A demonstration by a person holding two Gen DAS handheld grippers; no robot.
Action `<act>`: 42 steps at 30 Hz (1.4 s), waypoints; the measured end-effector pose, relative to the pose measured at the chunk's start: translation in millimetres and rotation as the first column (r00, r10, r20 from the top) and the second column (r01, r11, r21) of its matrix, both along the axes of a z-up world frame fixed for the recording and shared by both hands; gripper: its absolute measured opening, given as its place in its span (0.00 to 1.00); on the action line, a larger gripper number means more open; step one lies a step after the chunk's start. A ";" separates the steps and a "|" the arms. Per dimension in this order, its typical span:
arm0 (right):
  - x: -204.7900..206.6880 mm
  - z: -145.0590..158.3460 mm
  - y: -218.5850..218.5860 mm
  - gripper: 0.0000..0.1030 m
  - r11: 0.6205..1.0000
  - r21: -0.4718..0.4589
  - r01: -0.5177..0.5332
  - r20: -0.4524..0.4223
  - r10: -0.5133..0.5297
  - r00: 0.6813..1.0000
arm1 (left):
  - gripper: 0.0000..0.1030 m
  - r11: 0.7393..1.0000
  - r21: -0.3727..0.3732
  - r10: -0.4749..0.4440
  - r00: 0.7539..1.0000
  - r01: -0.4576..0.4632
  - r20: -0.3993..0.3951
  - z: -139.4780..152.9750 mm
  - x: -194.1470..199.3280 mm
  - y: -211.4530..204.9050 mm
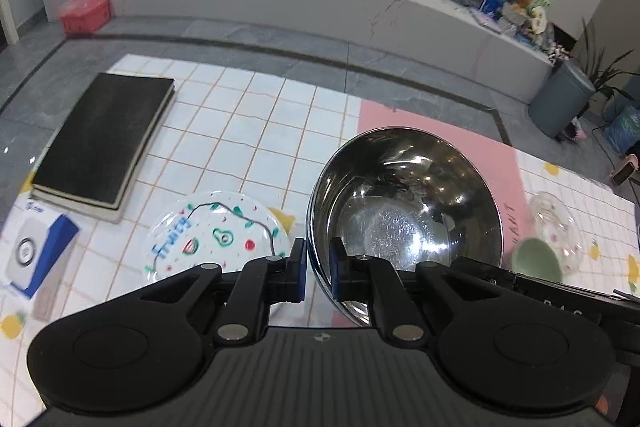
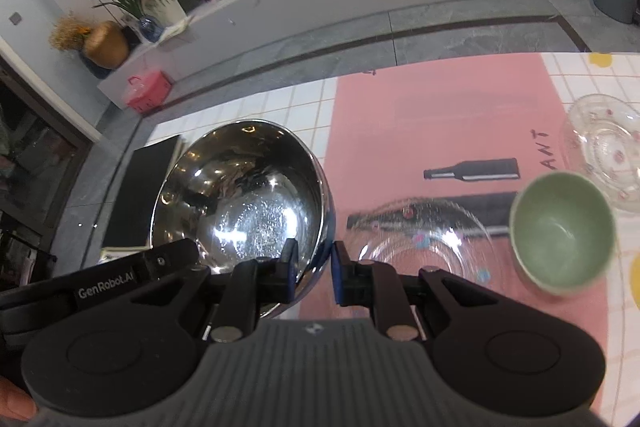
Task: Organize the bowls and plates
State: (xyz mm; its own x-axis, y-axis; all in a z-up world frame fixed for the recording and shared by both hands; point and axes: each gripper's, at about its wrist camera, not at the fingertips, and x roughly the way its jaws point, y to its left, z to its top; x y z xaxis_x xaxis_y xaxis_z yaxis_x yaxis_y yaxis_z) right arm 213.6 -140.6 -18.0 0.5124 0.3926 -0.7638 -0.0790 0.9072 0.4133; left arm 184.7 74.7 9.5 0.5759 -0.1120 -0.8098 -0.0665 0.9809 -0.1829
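Steel bowl (image 1: 404, 203), tilted and raised off the surface (image 1: 240, 131), is gripped at two places on its rim. In the left wrist view, the left gripper (image 1: 318, 269) is closed on the bowl's near-left rim, with one blue pad outside the wall and the other inside. In the right wrist view, the right gripper (image 2: 314, 269) is closed on the bowl's near-right rim, again with one pad on each side of the wall. The shiny inside of the bowl is turned toward both cameras.

A patterned plate (image 1: 216, 237) printed with fruit is seen lying flat on the tiled cloth just to the left of the bowl. A black book (image 1: 104, 139) is set farther left, and a blue and white box (image 1: 36, 255) lies at the near-left edge. A pink mat (image 2: 440, 131) is spread over the surface to the right. On the mat a clear glass plate (image 2: 420, 239) is seen just beside the right gripper, and a green bowl (image 2: 562, 231) stands upright next to it. A second glass dish (image 2: 604, 147) rests beyond the green bowl, near the mat's right edge.
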 end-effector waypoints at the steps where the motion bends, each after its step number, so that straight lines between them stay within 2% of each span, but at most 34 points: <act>1: -9.1 3.8 -2.3 0.15 1.000 0.011 -0.005 0.002 0.005 1.000 | 0.12 1.000 0.004 0.002 1.000 -0.002 0.006 5.1 -9.3 -1.0; 5: -47.4 12.8 -13.8 0.15 0.997 0.072 -0.011 -0.018 0.013 1.000 | 0.12 1.000 0.021 0.007 0.999 -0.008 0.033 22.3 -46.5 -5.6; 10: -97.1 22.7 -22.1 0.15 0.995 0.097 -0.023 -0.008 0.024 1.000 | 0.11 1.000 0.022 0.006 0.999 -0.007 0.042 33.1 -91.6 -9.5; 20: -169.3 17.2 -26.8 0.15 0.992 0.093 -0.082 -0.023 0.084 0.996 | 0.12 0.998 -0.034 0.045 0.999 -0.046 -0.009 19.4 -164.9 -2.2; 28: -187.1 -4.1 -22.2 0.15 0.989 0.089 -0.120 -0.089 0.128 0.988 | 0.12 0.992 -0.087 0.080 0.992 -0.089 -0.096 -8.3 -197.2 13.9; 33: -182.8 -18.0 -17.1 0.14 0.991 0.064 -0.120 -0.127 0.127 0.984 | 0.12 0.989 -0.101 0.093 0.986 -0.107 -0.139 -25.5 -199.5 16.5; 42: -176.2 -26.9 -8.7 0.13 0.992 0.018 -0.125 -0.136 0.126 0.983 | 0.13 0.988 -0.106 0.095 0.978 -0.116 -0.186 -39.3 -196.3 17.9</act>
